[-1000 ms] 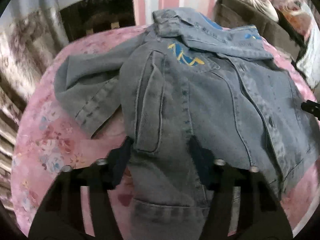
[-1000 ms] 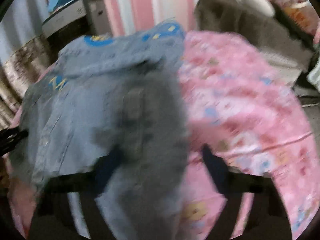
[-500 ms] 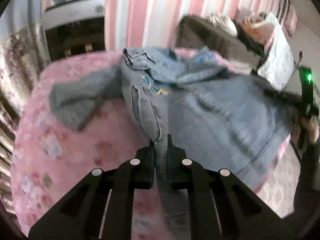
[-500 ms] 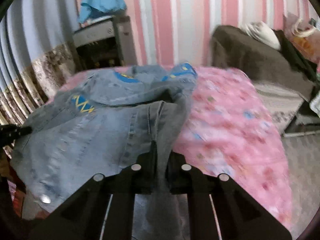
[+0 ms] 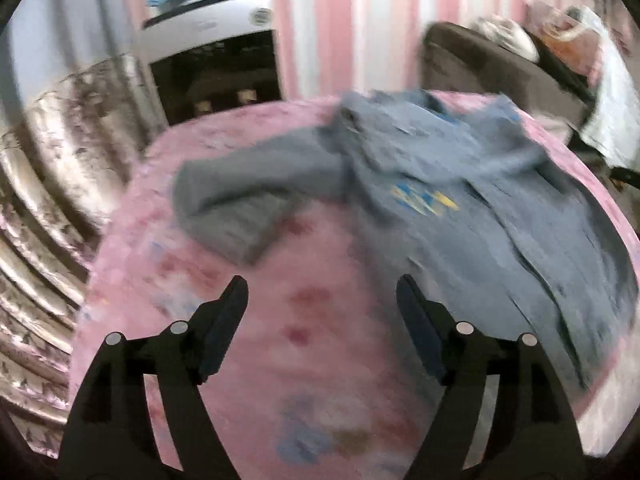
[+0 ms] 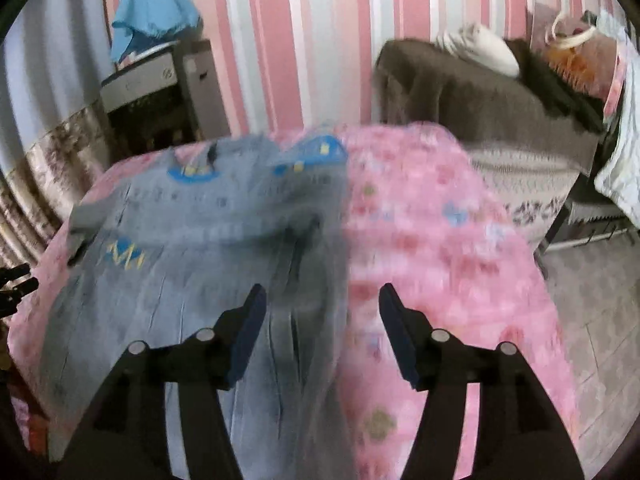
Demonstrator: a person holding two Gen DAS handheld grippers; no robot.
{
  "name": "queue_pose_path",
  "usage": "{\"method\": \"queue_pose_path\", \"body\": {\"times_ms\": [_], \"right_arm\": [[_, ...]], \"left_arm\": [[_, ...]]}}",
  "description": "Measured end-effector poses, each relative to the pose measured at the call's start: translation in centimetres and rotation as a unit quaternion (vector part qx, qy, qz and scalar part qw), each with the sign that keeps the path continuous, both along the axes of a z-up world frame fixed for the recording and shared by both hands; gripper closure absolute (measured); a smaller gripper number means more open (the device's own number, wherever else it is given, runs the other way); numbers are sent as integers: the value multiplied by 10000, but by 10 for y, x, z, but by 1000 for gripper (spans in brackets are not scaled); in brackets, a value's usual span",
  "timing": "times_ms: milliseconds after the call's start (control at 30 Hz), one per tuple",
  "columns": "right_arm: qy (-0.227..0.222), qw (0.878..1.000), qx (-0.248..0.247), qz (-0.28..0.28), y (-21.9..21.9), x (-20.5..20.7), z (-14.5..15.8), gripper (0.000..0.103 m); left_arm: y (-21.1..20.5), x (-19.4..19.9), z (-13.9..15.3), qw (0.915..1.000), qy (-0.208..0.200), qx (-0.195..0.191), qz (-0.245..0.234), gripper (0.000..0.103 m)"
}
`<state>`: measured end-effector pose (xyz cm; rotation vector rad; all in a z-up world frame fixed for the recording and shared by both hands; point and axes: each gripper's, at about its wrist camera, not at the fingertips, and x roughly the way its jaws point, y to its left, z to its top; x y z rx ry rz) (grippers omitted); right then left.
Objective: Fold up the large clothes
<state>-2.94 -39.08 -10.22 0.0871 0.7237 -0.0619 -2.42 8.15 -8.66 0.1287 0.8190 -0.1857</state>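
Note:
A grey-blue denim jacket (image 5: 460, 200) with a blue and yellow emblem lies spread on the pink floral bed cover (image 5: 304, 320). One sleeve (image 5: 248, 196) stretches out to the left. My left gripper (image 5: 322, 292) is open and empty above the pink cover, left of the jacket's hem. In the right wrist view the jacket (image 6: 180, 256) covers the left half of the bed cover (image 6: 432, 240). My right gripper (image 6: 322, 300) is open and empty over the jacket's right edge. Both views are blurred.
A white and black appliance (image 5: 216, 68) with blue cloth (image 6: 152, 20) on top stands behind the bed. A brown couch (image 6: 472, 100) with cushions and bags sits at the right. Striped pink wall behind. Tiled floor (image 6: 600, 320) lies right of the bed.
Both grippers were shut on the jacket's hem half a second ago. Both have now opened and let it go, and the jacket lies flat on the bed.

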Motion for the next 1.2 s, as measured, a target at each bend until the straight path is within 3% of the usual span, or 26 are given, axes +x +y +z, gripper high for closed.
{"method": "queue_pose_path", "body": {"times_ms": [100,267,400,500,533,600,667,733,833,900,1000,1033,1100,1167,1200], "right_arm": [[-115,9999,34,-24,1,37,-4,43],[23,10000,-26,-6,12,93,-20,43],[-6,10000,-70,61,24,108,-26,43],[74,9999,-125,30,25,121,-30,43],[84,9999,-112,17,25,124,-31,43],[76,9999,-67,-1,26,132,-32,43],[62,10000,-58,12,29,139,-32,43],[26,9999,-152,42,35,146,-32,43],[-28,9995,-317,11,39,155,-27,43],[-134,9991,-395,-39,39,158,-20,43],[-213,9988,-429,-135,33,162,-11,43],[-243,9987,-415,-171,31,163,-10,43],[-230,9988,-371,-216,26,167,-11,43],[-184,9990,-317,-255,22,169,-16,43],[-154,9991,-295,-261,20,171,-18,43]], "left_arm": [[19,39,-7,9994,163,-142,282,26],[45,97,-33,9958,372,71,831,26],[71,130,-67,9884,920,-302,1173,26],[76,146,-78,9867,1017,-512,1156,25],[74,148,-79,9872,993,-509,1136,29],[69,154,-75,9895,891,-441,1046,54],[66,160,-71,9906,817,-161,1089,89],[71,163,-64,9915,730,-214,1053,98],[76,164,-41,9918,199,474,1169,98],[85,162,-20,9782,-402,1370,1506,98],[116,169,1,9568,-848,1913,2017,96],[131,173,4,9509,-882,1966,2222,96],[165,185,-3,9475,-633,1813,2555,88],[197,193,-19,9467,-311,1463,2854,59],[211,197,-33,9465,-57,1318,2946,54]]}}
